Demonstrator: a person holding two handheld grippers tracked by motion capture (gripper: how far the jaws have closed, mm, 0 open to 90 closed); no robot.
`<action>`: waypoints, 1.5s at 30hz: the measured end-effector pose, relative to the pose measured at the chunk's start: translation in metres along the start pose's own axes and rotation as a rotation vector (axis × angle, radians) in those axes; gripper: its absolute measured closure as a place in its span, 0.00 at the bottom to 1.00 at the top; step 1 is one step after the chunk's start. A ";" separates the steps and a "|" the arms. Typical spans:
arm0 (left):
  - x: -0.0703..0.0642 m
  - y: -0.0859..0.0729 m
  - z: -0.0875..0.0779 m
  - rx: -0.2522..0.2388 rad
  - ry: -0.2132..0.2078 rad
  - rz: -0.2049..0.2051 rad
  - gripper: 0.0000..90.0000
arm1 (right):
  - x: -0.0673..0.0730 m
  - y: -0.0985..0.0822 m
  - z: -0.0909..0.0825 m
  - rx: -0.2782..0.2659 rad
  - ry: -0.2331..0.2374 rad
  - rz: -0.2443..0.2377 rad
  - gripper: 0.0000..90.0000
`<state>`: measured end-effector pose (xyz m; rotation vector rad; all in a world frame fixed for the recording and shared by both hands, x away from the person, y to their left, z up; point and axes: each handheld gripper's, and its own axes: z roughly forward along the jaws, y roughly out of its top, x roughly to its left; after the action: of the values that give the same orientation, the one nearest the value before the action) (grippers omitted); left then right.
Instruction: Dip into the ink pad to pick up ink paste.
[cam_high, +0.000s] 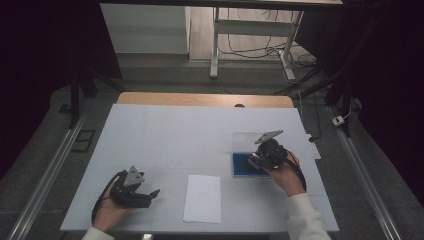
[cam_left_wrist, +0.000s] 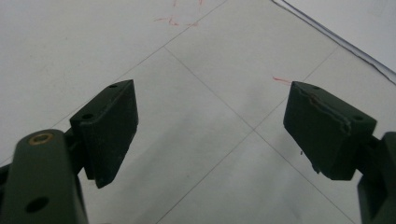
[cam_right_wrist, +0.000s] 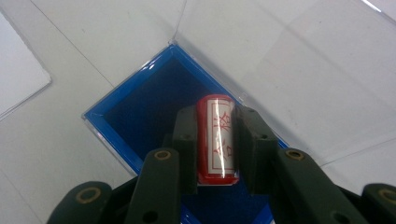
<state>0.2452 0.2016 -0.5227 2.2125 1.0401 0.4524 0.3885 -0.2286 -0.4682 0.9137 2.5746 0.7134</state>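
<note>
The right gripper (cam_right_wrist: 215, 144) is clamped on a red stamp (cam_right_wrist: 217, 140), a white label with red characters along its side, held over the blue tray (cam_right_wrist: 140, 107) of an opened clear box near the table's (cam_high: 165, 135) right edge. The left gripper (cam_left_wrist: 210, 135) rests near the front left corner, jaws spread wide over bare surface. A white sheet (cam_high: 202, 198) lies by the front edge between them.

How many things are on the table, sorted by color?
Red: 1, the stamp held in the right gripper
Blue: 1, the ink box
White: 1, the paper sheet
Black: 2, the right gripper and the left gripper
Total: 5
</note>
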 end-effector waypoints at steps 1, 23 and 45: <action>0.000 0.000 0.000 0.000 0.002 0.000 0.20 | 0.000 0.000 0.000 -0.001 -0.001 0.000 0.78; 0.000 0.000 0.000 0.009 0.004 -0.004 0.20 | 0.004 -0.005 0.003 -0.032 -0.020 -0.004 0.79; 0.002 0.000 -0.002 -0.004 0.007 -0.015 0.20 | -0.011 -0.009 -0.005 -0.110 0.067 0.077 0.78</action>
<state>0.2459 0.2041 -0.5211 2.2000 1.0576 0.4556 0.3900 -0.2432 -0.4679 0.9739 2.5400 0.9123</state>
